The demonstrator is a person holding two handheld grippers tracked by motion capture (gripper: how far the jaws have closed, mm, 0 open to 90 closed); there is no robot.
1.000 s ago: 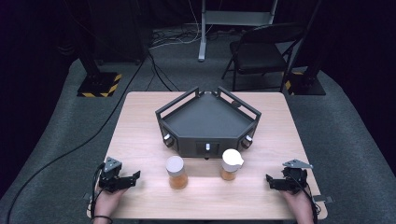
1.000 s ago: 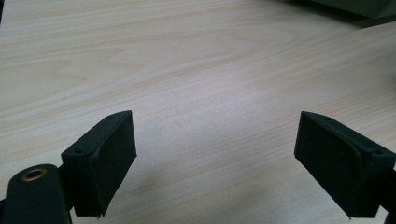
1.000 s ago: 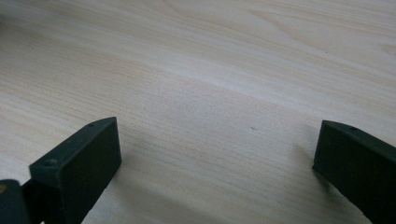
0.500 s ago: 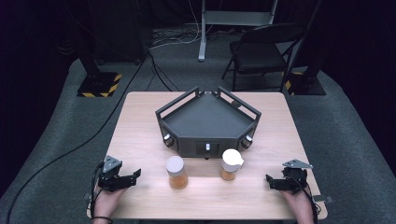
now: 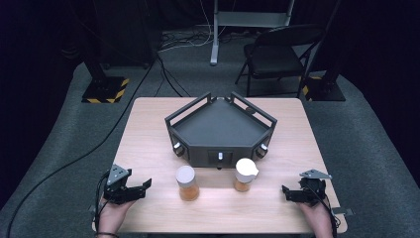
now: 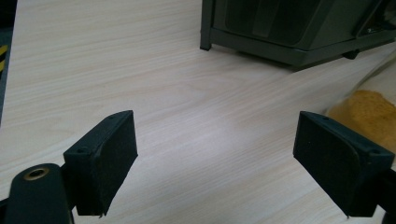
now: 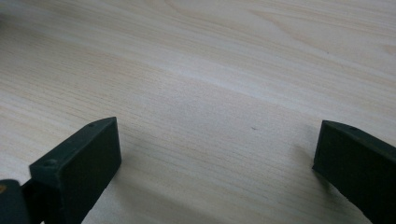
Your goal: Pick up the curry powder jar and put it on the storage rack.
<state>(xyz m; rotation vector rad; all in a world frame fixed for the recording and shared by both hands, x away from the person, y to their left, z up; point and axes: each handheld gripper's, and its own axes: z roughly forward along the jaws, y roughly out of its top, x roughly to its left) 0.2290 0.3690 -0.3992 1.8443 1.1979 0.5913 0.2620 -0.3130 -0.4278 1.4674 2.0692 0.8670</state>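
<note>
Your left claw [image 5: 141,187] sat at near-left bench [image 5: 148,129] edge, jaws spread, nothing between them. Flat-lidded jar [image 5: 187,182] of orange stuff stood just off claw's tips toward bench middle, apart, not touched; in left gripper view its orange fill [image 6: 369,114] showed past outer jaw. Spouted jar [image 5: 245,174] stood beside first jar, nearer your right claw [image 5: 287,192]. Right claw released too, over bare wood. Dark tray-box [image 5: 220,131] sat behind both jars.
</note>
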